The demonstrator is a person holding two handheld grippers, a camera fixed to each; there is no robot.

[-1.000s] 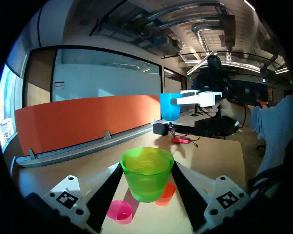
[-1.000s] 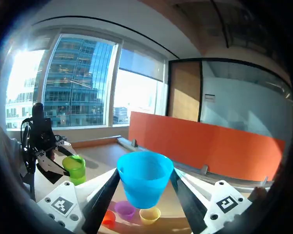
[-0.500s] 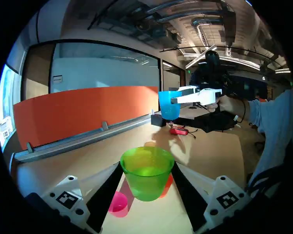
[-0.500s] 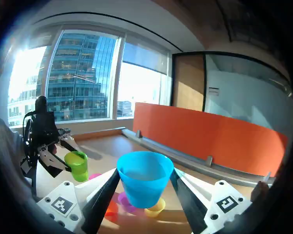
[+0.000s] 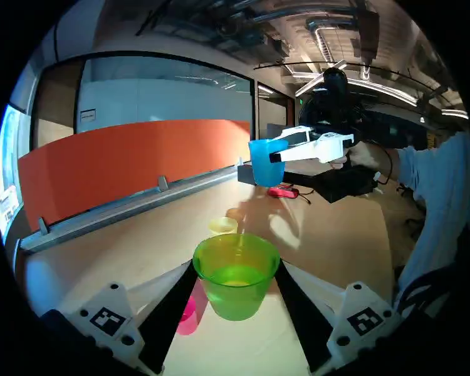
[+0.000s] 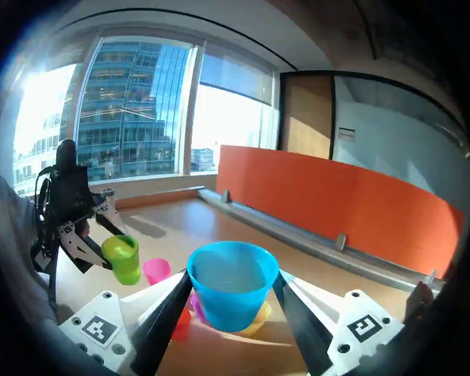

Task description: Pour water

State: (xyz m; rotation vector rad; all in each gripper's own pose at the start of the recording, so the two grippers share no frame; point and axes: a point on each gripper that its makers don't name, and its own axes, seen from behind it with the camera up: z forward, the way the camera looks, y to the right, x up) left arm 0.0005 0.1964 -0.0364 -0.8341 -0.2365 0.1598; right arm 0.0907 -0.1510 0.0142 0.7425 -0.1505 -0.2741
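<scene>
Holding the green cup (image 5: 236, 285) in closed jaws, the left gripper (image 5: 236, 271) keeps it upright above the tabletop (image 5: 335, 244), with what looks like a little liquid inside. The right gripper (image 6: 233, 279), jaws clamped on the blue cup (image 6: 233, 297), has barely shifted this last second. Both cups stay level and apart, so pouring seems not yet begun.

A translucent green cup (image 5: 236, 288) sits upright, pinched in the left claw (image 5: 235, 268) above the pale wooden surface (image 5: 335, 238) — a little liquid pools at its bottom. An opaque blue cup (image 6: 233, 297), likewise upright, is pinched in the right claw (image 6: 232, 279), raised off the surface.
</scene>
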